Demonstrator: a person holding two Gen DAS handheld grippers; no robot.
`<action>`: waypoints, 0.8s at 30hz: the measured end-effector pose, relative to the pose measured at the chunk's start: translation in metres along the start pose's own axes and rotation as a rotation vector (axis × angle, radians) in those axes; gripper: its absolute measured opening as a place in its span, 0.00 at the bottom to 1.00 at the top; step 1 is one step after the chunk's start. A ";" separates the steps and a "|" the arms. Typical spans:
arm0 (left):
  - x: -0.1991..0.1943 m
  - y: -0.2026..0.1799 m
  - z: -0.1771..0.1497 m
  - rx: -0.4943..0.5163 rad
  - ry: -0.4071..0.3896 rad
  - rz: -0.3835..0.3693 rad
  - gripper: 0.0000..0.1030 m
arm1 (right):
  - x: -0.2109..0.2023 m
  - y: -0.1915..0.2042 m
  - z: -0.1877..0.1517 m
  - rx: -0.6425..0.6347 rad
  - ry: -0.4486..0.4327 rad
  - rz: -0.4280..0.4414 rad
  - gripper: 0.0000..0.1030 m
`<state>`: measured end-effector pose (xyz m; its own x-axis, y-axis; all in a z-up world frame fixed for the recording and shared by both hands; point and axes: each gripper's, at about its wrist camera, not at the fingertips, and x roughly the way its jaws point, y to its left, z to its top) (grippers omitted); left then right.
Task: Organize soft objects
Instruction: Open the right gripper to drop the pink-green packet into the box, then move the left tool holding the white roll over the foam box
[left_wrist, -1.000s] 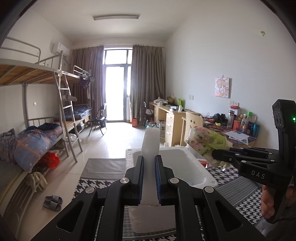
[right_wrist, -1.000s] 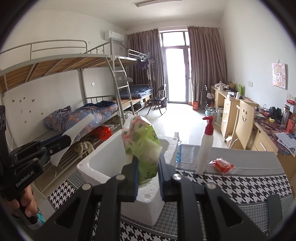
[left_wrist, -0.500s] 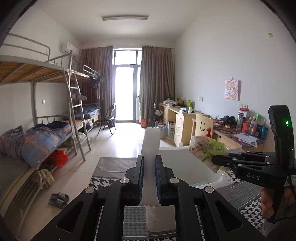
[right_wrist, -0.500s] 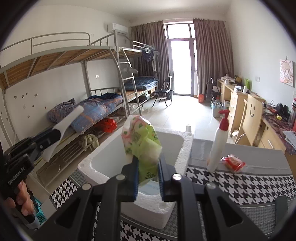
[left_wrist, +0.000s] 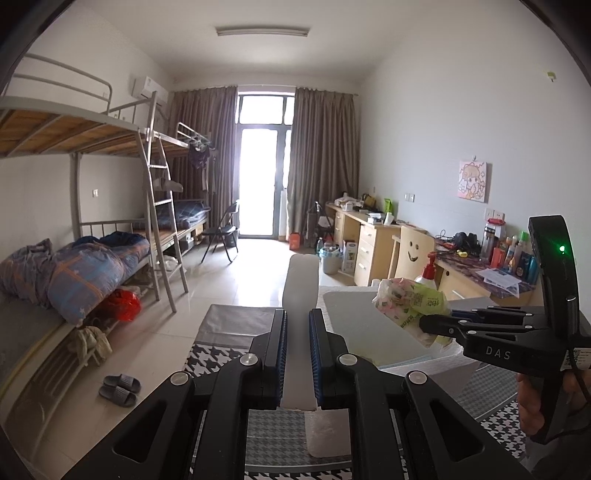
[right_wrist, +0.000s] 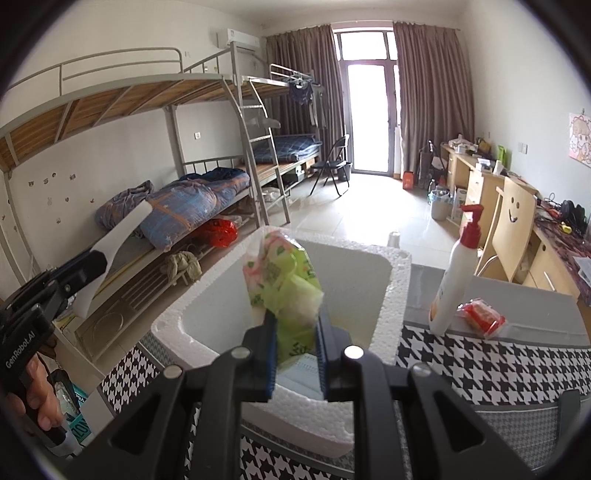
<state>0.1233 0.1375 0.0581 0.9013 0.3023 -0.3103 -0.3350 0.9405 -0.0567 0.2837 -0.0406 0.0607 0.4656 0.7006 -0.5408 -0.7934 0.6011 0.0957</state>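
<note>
Both tools loaded, right one poised over the foam box

The right tool (right_wrist: 293, 325) has its jaws nearly closed on a soft green-and-pink tissue pack (right_wrist: 282, 275), pinched at its lower end so the bulk stands up above the fingers; it hangs over the open white foam box (right_wrist: 400, 275), which looks like the collecting bin for the soft things, so a drop there seems the step in hand. The left tool (left_wrist: 297, 350) grips a pale, flat foam-like strip (left_wrist: 301, 295) edge-on between narrowly set jaws, off to the left of the box, probably waiting its turn. The box sits on the houndstooth-covered bench (right_wrist: 498, 365), with a pump bottle (right_wrist: 456, 277) and a small red packet (right_wrist: 482, 317) just beside it.
</note>
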 end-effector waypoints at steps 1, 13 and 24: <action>0.000 0.001 0.000 0.000 0.000 0.001 0.12 | 0.001 0.000 0.000 0.000 0.001 0.000 0.21; 0.000 0.001 -0.001 -0.015 0.000 0.005 0.12 | 0.019 -0.003 0.001 0.029 0.062 -0.025 0.53; 0.003 -0.003 -0.001 -0.007 0.004 -0.012 0.12 | 0.011 0.002 -0.001 0.013 0.028 -0.017 0.78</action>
<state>0.1269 0.1355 0.0568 0.9042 0.2899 -0.3138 -0.3257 0.9431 -0.0670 0.2870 -0.0325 0.0539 0.4672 0.6794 -0.5657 -0.7804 0.6177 0.0973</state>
